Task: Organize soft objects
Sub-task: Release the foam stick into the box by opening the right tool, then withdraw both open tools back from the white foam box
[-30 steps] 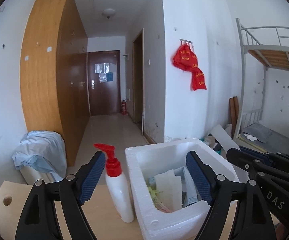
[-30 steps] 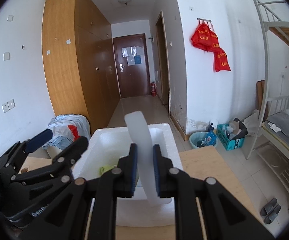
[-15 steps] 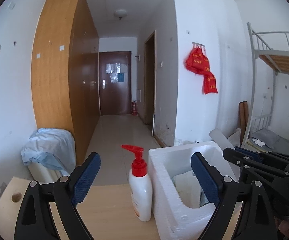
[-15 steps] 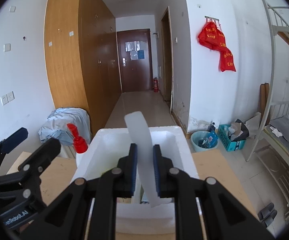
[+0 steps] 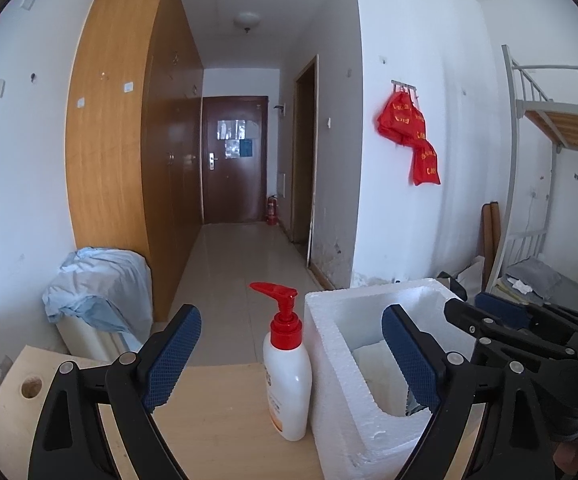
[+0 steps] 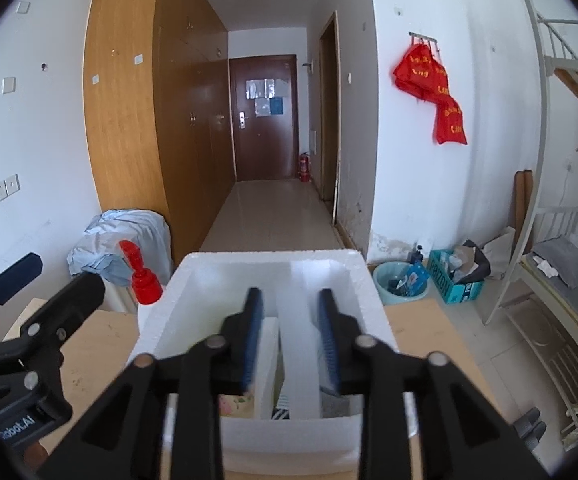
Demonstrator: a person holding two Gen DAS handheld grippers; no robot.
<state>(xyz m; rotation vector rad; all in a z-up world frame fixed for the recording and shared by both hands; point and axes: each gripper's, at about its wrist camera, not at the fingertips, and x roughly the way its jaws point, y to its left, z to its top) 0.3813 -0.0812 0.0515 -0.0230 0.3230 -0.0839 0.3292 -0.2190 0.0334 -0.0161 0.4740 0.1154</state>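
1. Now releasing: right tool (image 6: pixel 289 336) opening, pads apart on either side of the white foam strip (image 6: pixel 299 344), no longer pressing on it; strip standing near upright inside the styrofoam box (image 6: pixel 273 258), lower end down among the other soft pieces.
2. Left tool (image 5: pixel 291 354) spread wide, holding nothing; framing the lotion pump bottle (image 5: pixel 287 376) and the box's near wall, neither pad touching either.
3. Risk: strip tipping forward or leaning out over the rim once free, since only its lower part sits among the contents; likely cause, a pad dragging on the foam during withdrawal.
4. Risk: light box sliding or tilting on the desk (image 5: pixel 217 412) if a finger catches its wall on the way out; nothing bracing it.
5. Risk: bottle standing just beside the box's left wall, so a nudge to the box or a sweep of the left tool could topple it.
6. Pose, right: pointing forward and somewhat down, fingers reaching over the near wall into the box, roughly centred.
7. Pose, left: held lower and to the left of the box, aimed slightly down along the desk.
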